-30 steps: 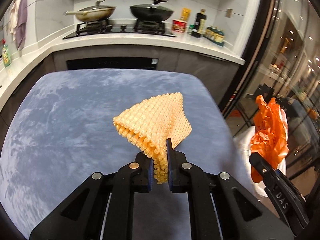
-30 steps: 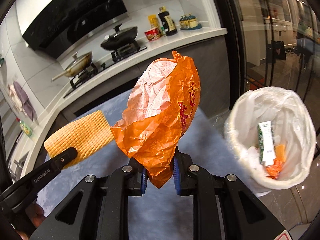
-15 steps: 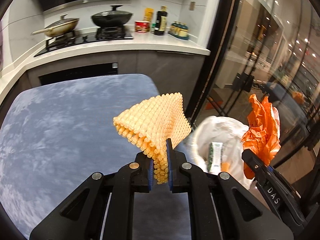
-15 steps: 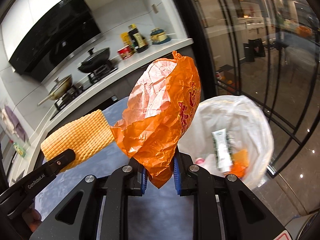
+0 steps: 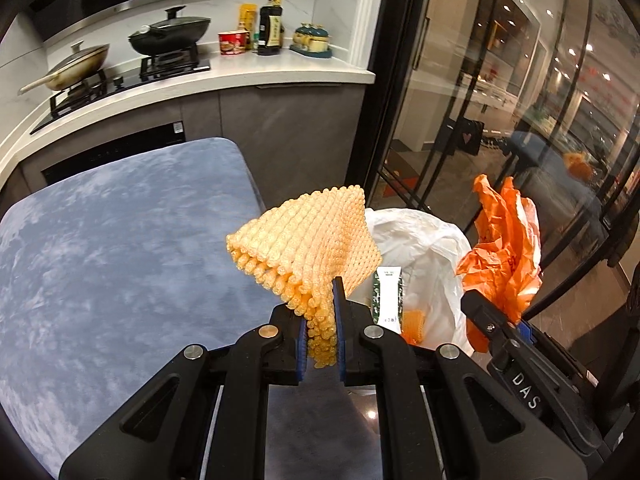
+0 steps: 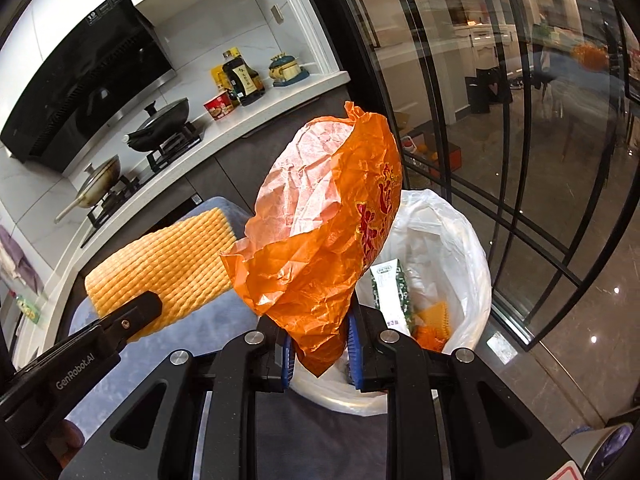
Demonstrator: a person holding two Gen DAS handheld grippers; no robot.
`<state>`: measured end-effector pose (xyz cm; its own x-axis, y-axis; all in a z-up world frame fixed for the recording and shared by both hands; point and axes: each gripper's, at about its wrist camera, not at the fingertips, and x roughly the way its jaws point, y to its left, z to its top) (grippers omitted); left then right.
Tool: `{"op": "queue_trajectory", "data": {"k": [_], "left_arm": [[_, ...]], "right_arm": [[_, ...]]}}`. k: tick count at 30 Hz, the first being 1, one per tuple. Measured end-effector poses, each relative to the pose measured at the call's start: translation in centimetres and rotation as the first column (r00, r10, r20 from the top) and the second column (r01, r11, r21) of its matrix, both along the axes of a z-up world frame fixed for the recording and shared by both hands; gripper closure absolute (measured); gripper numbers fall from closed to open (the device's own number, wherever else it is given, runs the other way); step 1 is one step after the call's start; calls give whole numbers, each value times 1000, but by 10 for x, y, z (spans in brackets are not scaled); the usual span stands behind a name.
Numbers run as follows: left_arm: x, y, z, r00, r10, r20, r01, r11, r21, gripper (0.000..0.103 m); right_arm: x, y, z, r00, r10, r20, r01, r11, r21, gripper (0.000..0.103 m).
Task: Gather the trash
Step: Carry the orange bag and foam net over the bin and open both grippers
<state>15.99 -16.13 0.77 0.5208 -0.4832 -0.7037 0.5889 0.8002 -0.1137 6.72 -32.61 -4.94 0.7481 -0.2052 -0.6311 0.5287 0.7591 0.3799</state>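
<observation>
Your left gripper [image 5: 320,334] pinches a yellow foam net [image 5: 306,250]; your right gripper [image 6: 322,346] clamps an orange wrapper [image 6: 324,232] above the white-lined bin [image 6: 460,240] beside the blue table [image 5: 120,248]. Only the right view shows the wrapper's red print.

Left gripper [image 5: 320,340] is clamped on a yellow foam net [image 5: 304,248], held just left of the white-lined trash bin [image 5: 420,240]. Right of the bin, the other gripper [image 5: 486,320] pinches a crumpled orange bag [image 5: 504,248]. Bin's already got a green-white packet [image 5: 386,296] inside.
</observation>
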Motion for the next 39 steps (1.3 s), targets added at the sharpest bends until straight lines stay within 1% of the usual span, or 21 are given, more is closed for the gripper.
{"op": "queue_trajectory", "data": {"k": [12, 14, 17, 18, 19, 24, 27, 29, 30, 32, 39], "left_arm": [[2, -29, -14, 999, -30, -25, 31, 999, 31, 93], [3, -33, -16, 999, -32, -31, 33, 999, 33, 92], [2, -39, -17, 999, -37, -35, 39, 999, 36, 91], [2, -40, -18, 999, -40, -36, 42, 998, 36, 90], [2, -41, -18, 999, -39, -36, 40, 999, 38, 90], [4, -47, -20, 998, -41, -46, 43, 999, 33, 87], [4, -50, -21, 998, -42, -46, 44, 998, 33, 80], [4, -52, -20, 998, -40, -43, 41, 999, 32, 71], [4, -52, -20, 998, -39, -41, 40, 999, 31, 70], [3, -54, -19, 999, -39, -35, 40, 999, 31, 63], [2, -53, -16, 999, -27, -26, 28, 999, 29, 52]], "right_arm": [[7, -12, -13, 999, 0, -38, 0, 1000, 14, 78], [9, -14, -15, 999, -2, -45, 3, 1000, 17, 74], [9, -17, -17, 999, -14, -51, 15, 1000, 15, 64], [9, -18, -17, 999, -18, -50, 19, 1000, 13, 56], [8, -18, -18, 998, -24, -50, 25, 1000, 10, 54], [6, -24, -19, 998, -36, -46, 37, 999, 13, 53], [4, -27, -18, 998, -42, -41, 42, 999, 14, 53], [2, -28, -17, 998, -43, -38, 44, 999, 10, 53], [2, -29, -17, 998, -44, -38, 44, 999, 7, 53], [0, -30, -15, 998, -47, -36, 47, 999, 3, 53], [-4, -33, -12, 998, -61, -27, 61, 998, 2, 51]]}}
